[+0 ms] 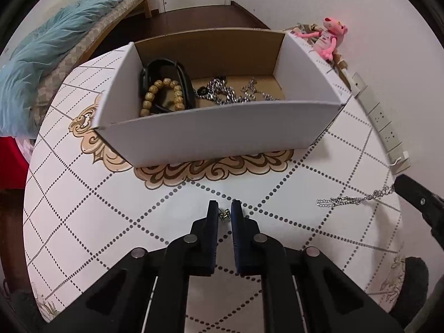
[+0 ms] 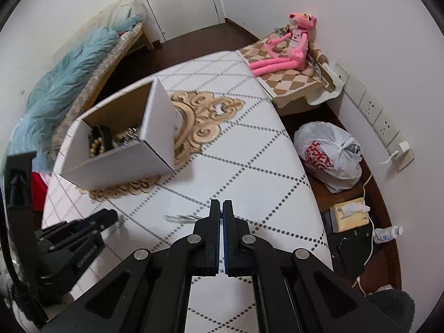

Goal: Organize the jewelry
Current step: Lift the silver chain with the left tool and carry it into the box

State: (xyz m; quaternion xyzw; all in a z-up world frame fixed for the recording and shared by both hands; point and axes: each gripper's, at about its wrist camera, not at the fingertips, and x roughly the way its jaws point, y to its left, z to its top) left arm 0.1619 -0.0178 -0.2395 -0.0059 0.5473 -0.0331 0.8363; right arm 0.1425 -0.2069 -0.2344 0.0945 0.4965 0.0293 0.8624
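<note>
My left gripper (image 1: 224, 208) points down at the white patterned tabletop (image 1: 111, 208), shut on a small gold earring (image 1: 225, 215) that shows between its blue pads. My right gripper (image 2: 222, 208) is shut on one end of a thin silver chain (image 1: 352, 200), which trails to the left just over the table and looks blurred in the right wrist view. Behind both stands a white cardboard box (image 1: 216, 136) holding a wooden bead bracelet (image 1: 163, 94), a black watch (image 1: 166, 68) and silver chains (image 1: 230, 94).
A pink plush toy (image 2: 288, 52) sits on a checked stool by the wall. Right of the table, on the floor, are a white plastic bag (image 2: 327, 155), a tissue box (image 2: 349, 213) and a cable. A bed with a blue blanket (image 1: 55, 44) lies to the left.
</note>
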